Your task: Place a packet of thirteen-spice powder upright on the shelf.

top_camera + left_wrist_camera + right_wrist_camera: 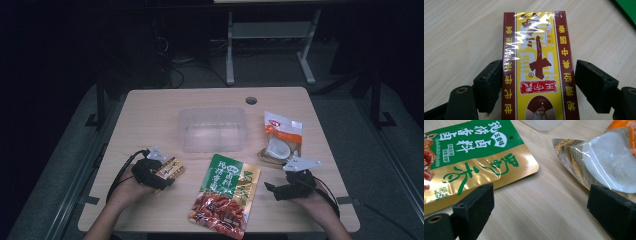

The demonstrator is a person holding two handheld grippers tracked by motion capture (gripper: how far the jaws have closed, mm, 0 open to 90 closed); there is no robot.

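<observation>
A light wood-grain tabletop [145,107] carries four things: a clear plastic tub [212,128] at centre, an orange-and-white pouch [280,140] to its right, a green-and-gold snack bag [225,195] lower centre, and a yellow-and-maroon box [171,169] lower left.

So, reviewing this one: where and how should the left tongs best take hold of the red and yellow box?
Probably across its two long red sides, from above. The red and yellow box lies flat on the table, and its narrow width fits between the left tongs, whose pads already stand either side of it, the right one clearly apart.
</observation>
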